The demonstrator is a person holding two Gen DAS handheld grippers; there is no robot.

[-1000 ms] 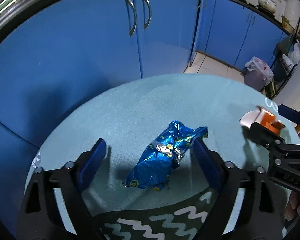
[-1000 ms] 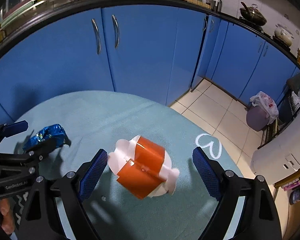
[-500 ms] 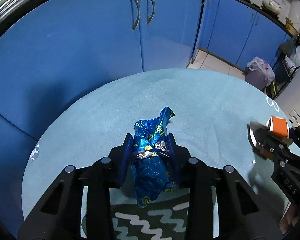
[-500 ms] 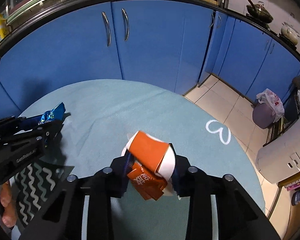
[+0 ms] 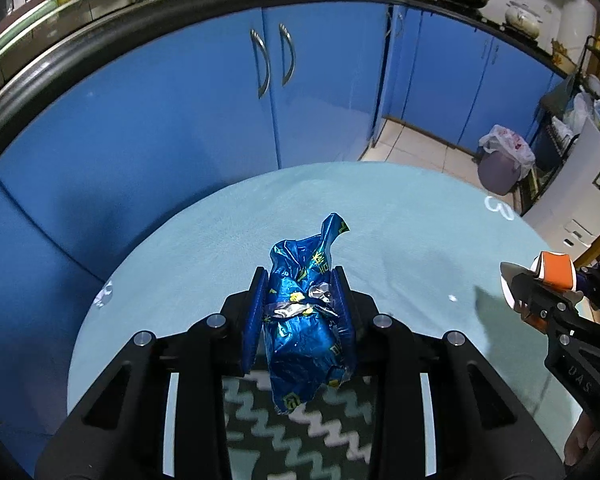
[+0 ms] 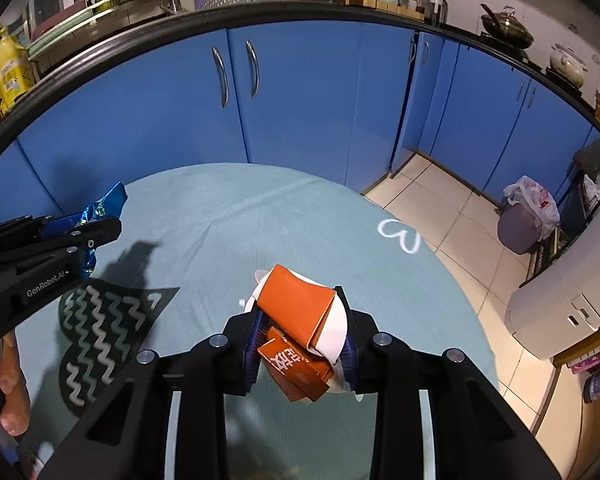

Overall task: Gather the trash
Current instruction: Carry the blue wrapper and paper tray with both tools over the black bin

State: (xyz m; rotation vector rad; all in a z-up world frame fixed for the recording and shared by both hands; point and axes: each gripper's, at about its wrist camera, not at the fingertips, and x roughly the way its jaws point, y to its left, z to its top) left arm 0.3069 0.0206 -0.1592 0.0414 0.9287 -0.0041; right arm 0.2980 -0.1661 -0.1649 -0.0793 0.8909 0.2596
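My left gripper [image 5: 300, 312] is shut on a crumpled blue foil snack bag [image 5: 304, 320] and holds it above the round teal table [image 5: 400, 232]. My right gripper [image 6: 300, 336] is shut on a crushed orange and white paper cup [image 6: 300, 320], also lifted off the table. The cup and the right gripper show at the right edge of the left wrist view [image 5: 552, 276]. The left gripper with the blue bag shows at the left of the right wrist view [image 6: 88, 220].
Blue kitchen cabinets [image 5: 272, 92] curve behind the table. A grey trash bin lined with a white bag [image 6: 528, 216] stands on the tiled floor at the right. A dark zigzag-patterned patch [image 6: 100, 328] lies on the table's near side.
Both grippers closed from open, the left on the blue bag and the right on the cup. Both then lifted their loads off the table.
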